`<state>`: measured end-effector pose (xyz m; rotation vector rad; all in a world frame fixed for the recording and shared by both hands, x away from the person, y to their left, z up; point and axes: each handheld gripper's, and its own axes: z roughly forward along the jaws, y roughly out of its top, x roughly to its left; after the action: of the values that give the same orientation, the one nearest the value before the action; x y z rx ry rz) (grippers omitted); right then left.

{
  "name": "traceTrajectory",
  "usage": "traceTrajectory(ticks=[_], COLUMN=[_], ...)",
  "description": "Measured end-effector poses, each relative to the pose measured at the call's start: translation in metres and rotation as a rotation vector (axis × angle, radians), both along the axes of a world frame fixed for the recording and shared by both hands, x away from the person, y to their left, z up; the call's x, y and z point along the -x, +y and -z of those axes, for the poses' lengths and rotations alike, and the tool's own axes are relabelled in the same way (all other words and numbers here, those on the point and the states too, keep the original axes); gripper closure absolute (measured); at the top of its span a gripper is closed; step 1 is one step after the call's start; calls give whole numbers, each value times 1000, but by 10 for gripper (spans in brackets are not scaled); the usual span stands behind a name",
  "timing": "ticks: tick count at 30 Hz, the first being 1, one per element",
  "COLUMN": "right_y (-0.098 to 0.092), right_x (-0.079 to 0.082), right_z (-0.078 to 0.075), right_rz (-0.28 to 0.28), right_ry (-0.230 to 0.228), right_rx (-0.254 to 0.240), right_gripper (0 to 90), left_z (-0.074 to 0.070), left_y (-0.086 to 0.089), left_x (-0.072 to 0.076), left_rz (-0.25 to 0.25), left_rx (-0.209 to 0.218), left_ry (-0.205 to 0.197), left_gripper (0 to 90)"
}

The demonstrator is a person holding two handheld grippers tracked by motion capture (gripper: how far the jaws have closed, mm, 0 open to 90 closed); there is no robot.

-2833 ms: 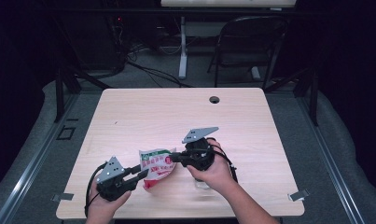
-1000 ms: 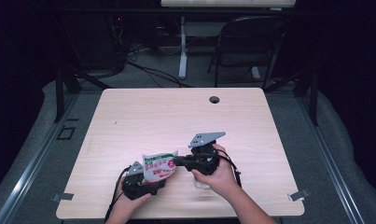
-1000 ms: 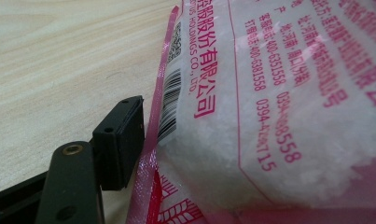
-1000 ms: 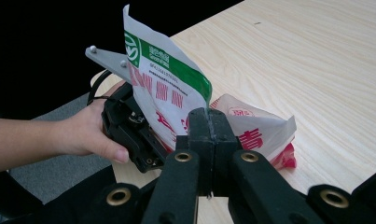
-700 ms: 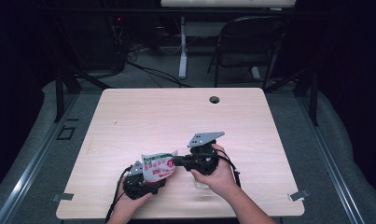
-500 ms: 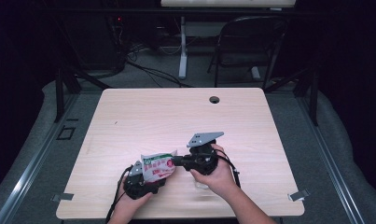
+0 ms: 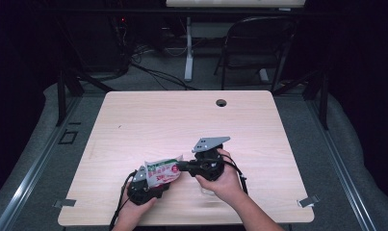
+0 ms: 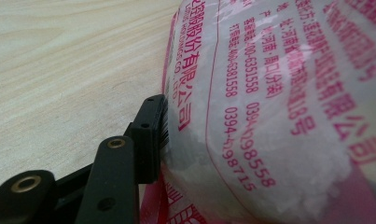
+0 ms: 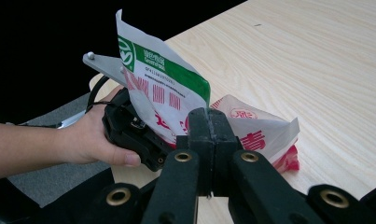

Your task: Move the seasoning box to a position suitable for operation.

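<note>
right gripper: jaws pressed together, pinching the top edge of the bag | left gripper: jaws have just been closing around the bag's bottom, one pad touching it, other side hidden | bag: between both grippers, just above the near edge of the table

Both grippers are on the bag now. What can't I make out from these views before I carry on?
- Left gripper, high view: the bag covers its tips.
- Left gripper view: one jaw touches the bag; the other is hidden behind it.
- Right gripper: shut on the bag's edge.
- Bag's contents: unclear, just white grains.
</note>
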<state>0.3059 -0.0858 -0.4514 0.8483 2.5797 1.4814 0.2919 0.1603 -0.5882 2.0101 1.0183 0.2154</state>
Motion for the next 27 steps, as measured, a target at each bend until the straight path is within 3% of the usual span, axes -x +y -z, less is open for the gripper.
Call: traceTrajectory(ticks=[3, 17, 21, 22, 27], right_y=[0, -4, -6, -8, -18], right_x=[0, 2, 2, 3, 7], right_z=[0, 1, 2, 3, 10], right_rz=[1, 6, 10, 6, -2], right_ry=[-2, -11, -7, -8, -2], right_rx=[-1, -10, -14, -13, -39], right_gripper=[900, 900, 900, 900, 900], left_z=[0, -5, -8, -10, -15], left_y=[1, 4, 4, 3, 0], left_x=[0, 1, 2, 3, 6], left_rz=[0, -27, -40, -50, -72], left_rx=[0, -36, -68, -102, -157], left_ry=[4, -60, -88, -108, -164], left_gripper=[550, 560, 561, 561, 563])
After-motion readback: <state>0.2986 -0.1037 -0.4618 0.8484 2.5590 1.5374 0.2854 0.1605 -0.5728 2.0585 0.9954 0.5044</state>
